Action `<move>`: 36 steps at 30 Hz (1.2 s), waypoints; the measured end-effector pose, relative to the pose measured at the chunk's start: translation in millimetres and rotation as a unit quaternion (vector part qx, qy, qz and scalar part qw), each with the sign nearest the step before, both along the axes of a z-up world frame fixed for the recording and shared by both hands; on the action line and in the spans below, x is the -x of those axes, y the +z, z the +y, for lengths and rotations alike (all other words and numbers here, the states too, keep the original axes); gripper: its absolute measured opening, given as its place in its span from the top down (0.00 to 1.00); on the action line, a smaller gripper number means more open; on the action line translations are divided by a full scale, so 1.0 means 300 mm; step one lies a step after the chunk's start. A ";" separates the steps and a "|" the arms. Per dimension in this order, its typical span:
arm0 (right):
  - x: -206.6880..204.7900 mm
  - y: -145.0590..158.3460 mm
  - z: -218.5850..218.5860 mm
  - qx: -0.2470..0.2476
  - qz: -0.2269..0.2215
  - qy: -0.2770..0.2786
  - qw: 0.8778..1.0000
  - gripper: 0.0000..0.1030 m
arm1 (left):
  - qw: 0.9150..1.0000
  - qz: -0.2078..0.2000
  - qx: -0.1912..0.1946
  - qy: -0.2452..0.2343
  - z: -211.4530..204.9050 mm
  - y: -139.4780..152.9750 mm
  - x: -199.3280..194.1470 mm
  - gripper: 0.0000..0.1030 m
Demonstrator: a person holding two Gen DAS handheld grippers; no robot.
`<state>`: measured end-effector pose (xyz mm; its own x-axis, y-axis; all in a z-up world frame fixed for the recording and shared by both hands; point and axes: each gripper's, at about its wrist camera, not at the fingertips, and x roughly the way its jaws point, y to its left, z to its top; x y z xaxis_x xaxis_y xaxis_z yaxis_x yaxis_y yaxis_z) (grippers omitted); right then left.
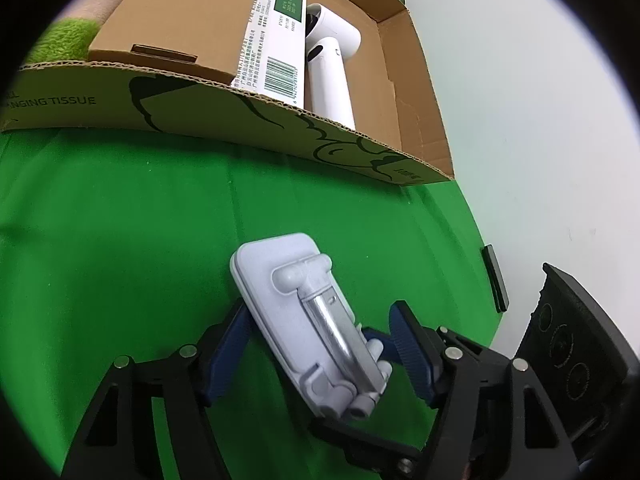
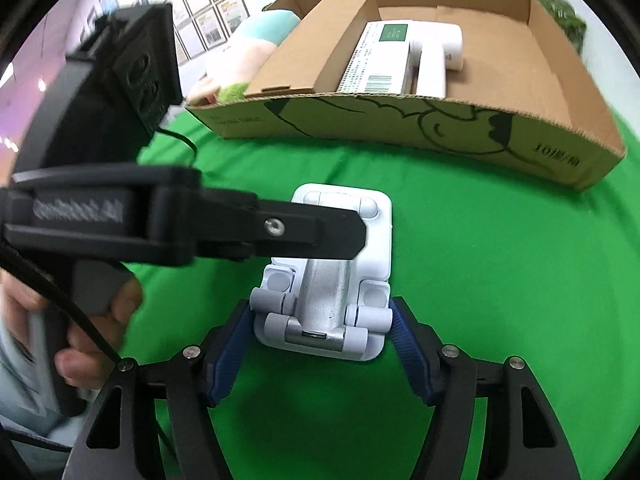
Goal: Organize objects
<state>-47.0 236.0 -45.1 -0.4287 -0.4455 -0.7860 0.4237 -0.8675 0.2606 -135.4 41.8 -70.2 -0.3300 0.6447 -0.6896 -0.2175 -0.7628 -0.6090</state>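
A white folding phone stand (image 1: 280, 280) (image 2: 344, 240) with a metal hinge arm lies back-up over the green cloth (image 1: 120, 240) (image 2: 500, 260). My left gripper (image 1: 316, 336) has its blue pads against the stand's two long sides. In the right wrist view one black left finger (image 2: 320, 236) crosses over the stand's middle. My right gripper (image 2: 320, 320) clamps the stand's near end, a pad touching each side. Whether the stand rests on the cloth I cannot tell. The right gripper's black body (image 1: 576, 360) shows at the right edge of the left wrist view.
An open cardboard box (image 1: 280, 136) (image 2: 400, 128) stands just beyond, holding a white hand-held device (image 1: 332, 72) (image 2: 432, 68), a white barcoded carton (image 1: 276, 48) (image 2: 380, 60) and a brown carton (image 1: 180, 20) (image 2: 320, 44). A plush toy (image 2: 248, 52) lies behind it. A person's hand (image 2: 100, 320) grips the left handle.
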 end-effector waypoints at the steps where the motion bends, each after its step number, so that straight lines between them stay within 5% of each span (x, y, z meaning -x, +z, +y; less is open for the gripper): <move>1: -0.001 0.001 0.004 0.007 -0.003 -0.001 1.000 0.37 | 1.000 0.000 0.003 0.002 -0.003 -0.002 -0.003 0.39; 4: -0.003 0.005 0.009 0.007 0.000 -0.002 1.000 0.37 | 1.000 -0.001 0.018 0.012 -0.008 -0.004 -0.008 0.54; 12: -0.027 0.035 0.014 0.004 0.023 -0.006 1.000 0.37 | 1.000 0.013 0.011 0.024 -0.019 0.024 -0.042 0.58; 22: -0.040 0.228 -0.007 0.010 0.137 -0.026 0.990 0.38 | 0.993 0.111 0.025 0.017 0.010 0.288 -0.039 0.65; 26: 0.031 0.334 -0.059 0.027 0.180 -0.053 0.982 0.38 | 0.985 0.163 0.048 -0.020 0.053 0.437 -0.014 0.68; 36: 0.087 0.605 0.076 0.049 0.273 -0.115 0.954 0.38 | 0.954 0.276 0.076 -0.087 0.221 0.741 0.057 0.69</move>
<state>-73.2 258.9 136.6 -0.8571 -0.3499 -0.3781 0.3208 -0.9368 0.1397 -152.7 108.2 152.0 -0.5672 0.6294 -0.5312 -0.6039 -0.7564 -0.2515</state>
